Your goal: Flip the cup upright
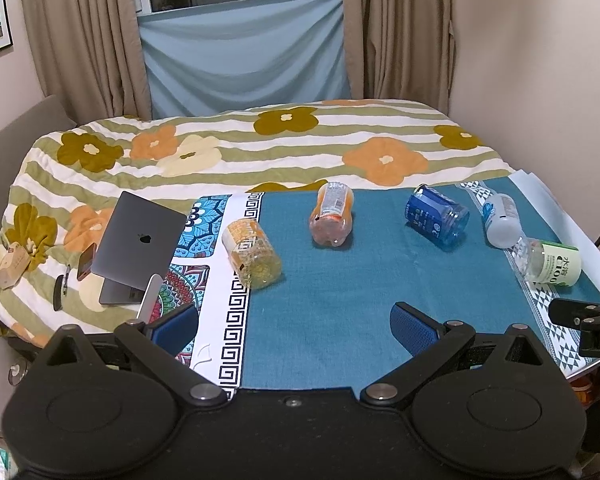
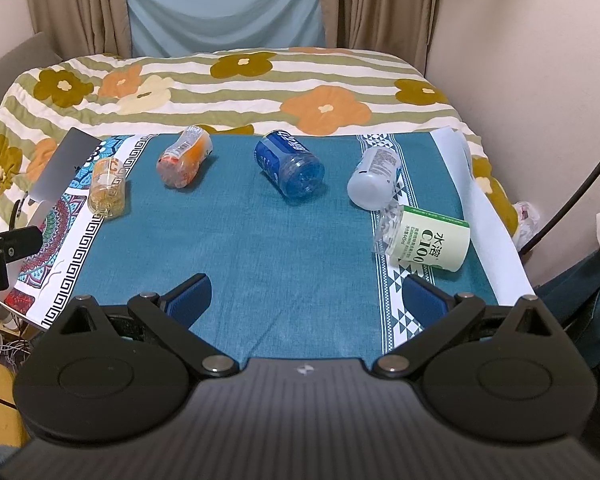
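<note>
Several cut-bottle cups lie on their sides on a teal cloth (image 1: 340,300) (image 2: 260,248). From left to right: a yellow-orange cup (image 1: 252,254) (image 2: 107,188), an orange cup (image 1: 332,216) (image 2: 184,158), a blue cup (image 1: 436,215) (image 2: 290,164), a white-blue cup (image 1: 500,220) (image 2: 374,178) and a green-labelled cup (image 1: 550,262) (image 2: 424,238). My left gripper (image 1: 294,326) is open, well short of the cups, with nothing between its fingers. My right gripper (image 2: 306,298) is open too, and the green-labelled cup lies just beyond its right finger (image 2: 424,300).
The cloth covers a table in front of a bed with a flowered quilt (image 1: 240,152) (image 2: 240,84). A grey laptop (image 1: 136,240) (image 2: 62,164), a phone (image 1: 86,262) and a pen lie on the bed at the left. A wall stands at the right, curtains behind.
</note>
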Demonstrator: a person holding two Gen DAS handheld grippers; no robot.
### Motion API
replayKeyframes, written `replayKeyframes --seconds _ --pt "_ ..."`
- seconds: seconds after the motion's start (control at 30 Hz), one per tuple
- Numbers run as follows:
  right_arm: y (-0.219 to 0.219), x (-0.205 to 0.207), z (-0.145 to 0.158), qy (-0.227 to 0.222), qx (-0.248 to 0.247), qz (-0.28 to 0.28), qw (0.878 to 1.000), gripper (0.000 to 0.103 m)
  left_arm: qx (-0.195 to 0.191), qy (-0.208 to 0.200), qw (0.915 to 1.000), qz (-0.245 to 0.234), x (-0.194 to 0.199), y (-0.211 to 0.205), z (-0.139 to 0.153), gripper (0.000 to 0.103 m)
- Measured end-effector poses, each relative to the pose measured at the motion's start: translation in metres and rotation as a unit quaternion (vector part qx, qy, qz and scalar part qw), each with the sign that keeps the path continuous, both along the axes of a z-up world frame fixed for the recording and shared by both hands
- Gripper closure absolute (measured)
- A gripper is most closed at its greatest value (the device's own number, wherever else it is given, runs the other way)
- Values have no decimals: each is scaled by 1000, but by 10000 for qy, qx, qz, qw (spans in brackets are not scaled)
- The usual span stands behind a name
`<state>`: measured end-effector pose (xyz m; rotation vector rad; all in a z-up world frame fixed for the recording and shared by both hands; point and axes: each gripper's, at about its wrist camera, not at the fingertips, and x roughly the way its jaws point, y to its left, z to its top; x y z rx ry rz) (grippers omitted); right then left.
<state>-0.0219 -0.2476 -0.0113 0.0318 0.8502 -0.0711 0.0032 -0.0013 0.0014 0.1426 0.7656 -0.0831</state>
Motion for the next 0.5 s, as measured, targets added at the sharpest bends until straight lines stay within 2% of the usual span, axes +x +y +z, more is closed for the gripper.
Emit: replayKeyframes --seconds 0.5 --pt "1 1 0 -15 7 0 10000 0 -18 21 10000 -24 -1 1 1 0"
